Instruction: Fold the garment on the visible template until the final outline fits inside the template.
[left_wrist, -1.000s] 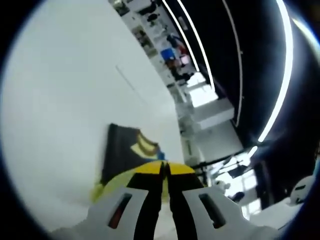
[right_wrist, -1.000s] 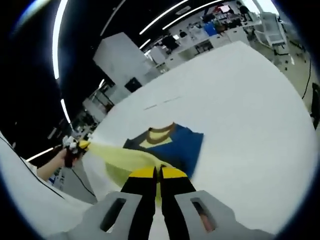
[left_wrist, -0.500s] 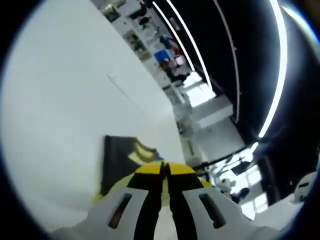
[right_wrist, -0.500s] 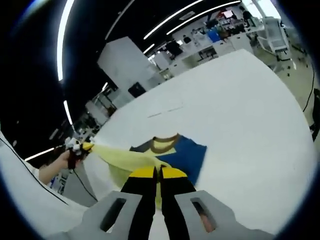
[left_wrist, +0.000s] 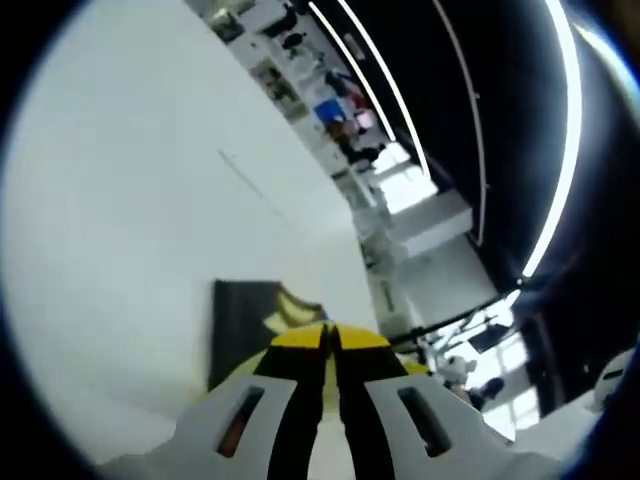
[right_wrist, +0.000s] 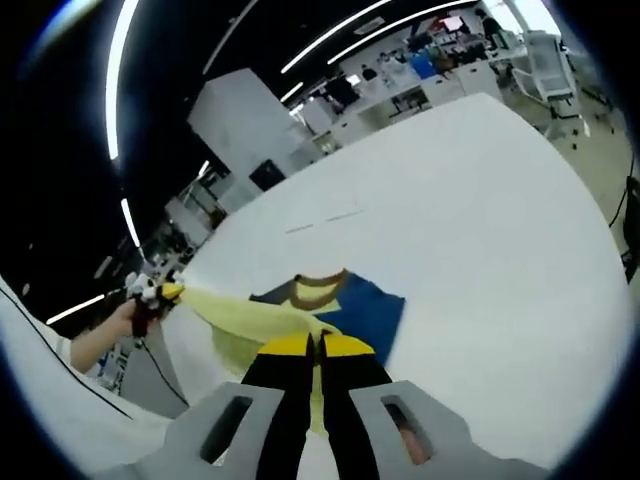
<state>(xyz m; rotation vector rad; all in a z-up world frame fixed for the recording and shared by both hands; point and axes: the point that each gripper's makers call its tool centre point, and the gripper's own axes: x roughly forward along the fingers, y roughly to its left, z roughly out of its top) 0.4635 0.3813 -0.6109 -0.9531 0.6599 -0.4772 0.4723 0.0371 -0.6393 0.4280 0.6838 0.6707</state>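
Observation:
The garment hangs lifted over the white table (right_wrist: 480, 210), stretched between both grippers. In the right gripper view its blue body (right_wrist: 368, 306) with a brown collar (right_wrist: 318, 281) lies on the table, and a yellow part (right_wrist: 238, 312) runs taut to the left. My right gripper (right_wrist: 318, 345) is shut on that yellow cloth. The left gripper (right_wrist: 150, 296), held by a hand, pinches the far end. In the left gripper view my left gripper (left_wrist: 330, 340) is shut on yellow fabric, with the dark body of the garment (left_wrist: 243, 318) beyond it. Faint template lines (right_wrist: 325, 217) mark the table past the garment.
The table (left_wrist: 130, 200) stretches wide around the garment. Beyond its far edge stand white cabinets (right_wrist: 245, 125), desks and chairs (right_wrist: 540, 50) under long ceiling lights. A white sleeve (right_wrist: 60, 400) crosses the lower left of the right gripper view.
Both views have shifted slightly with the hands. The garment stays held taut between the two grippers, with its blue body in much the same place on the table.

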